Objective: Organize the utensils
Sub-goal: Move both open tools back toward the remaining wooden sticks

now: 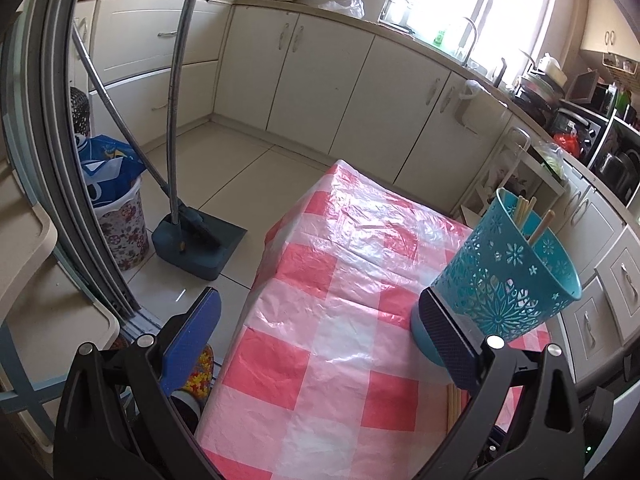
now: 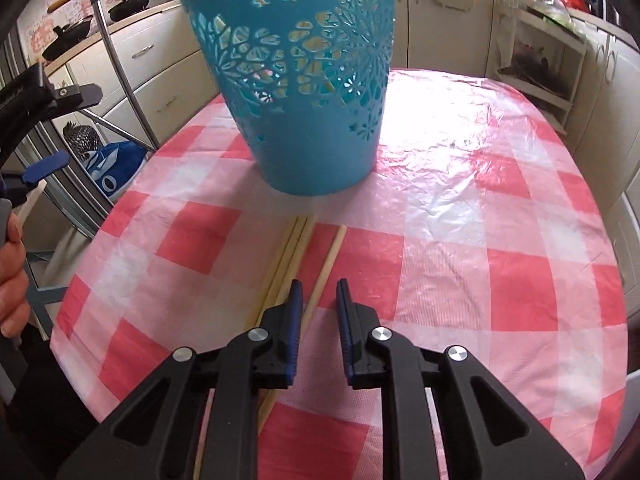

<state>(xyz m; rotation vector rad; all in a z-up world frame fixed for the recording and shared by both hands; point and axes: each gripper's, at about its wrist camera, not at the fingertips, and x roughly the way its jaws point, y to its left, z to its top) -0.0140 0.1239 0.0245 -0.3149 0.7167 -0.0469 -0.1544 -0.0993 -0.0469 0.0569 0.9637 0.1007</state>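
Already done: several chopsticks stand in the teal holder (image 1: 508,280), their pale tips showing above the rim in the left wrist view.
Still left: a cluster of three chopsticks (image 2: 286,264) lies flat on the checked tablecloth (image 2: 500,240), with a single chopstick (image 2: 328,264) just beside them on the right; all point toward the holder's base. As a judgement, the job is partway through, since these four remain loose.
Left gripper (image 1: 324,344): its jaws stand wide apart and hold nothing. The right-hand finger rests against or just in front of the holder's lower wall; I cannot tell whether it touches. The holder looks tilted in this view, which may be the camera's angle. A hand (image 2: 12,276) grips this tool's handle at the left edge of the right wrist view.
Right gripper (image 2: 318,300): it is angled steeply down at the table, low over the loose sticks, with a narrow gap between the blue pads. The single chopstick runs into that gap, but the pads do not press on it, so nothing is held yet.
Likely next step: closing on that single stick, then lifting it to the holder.
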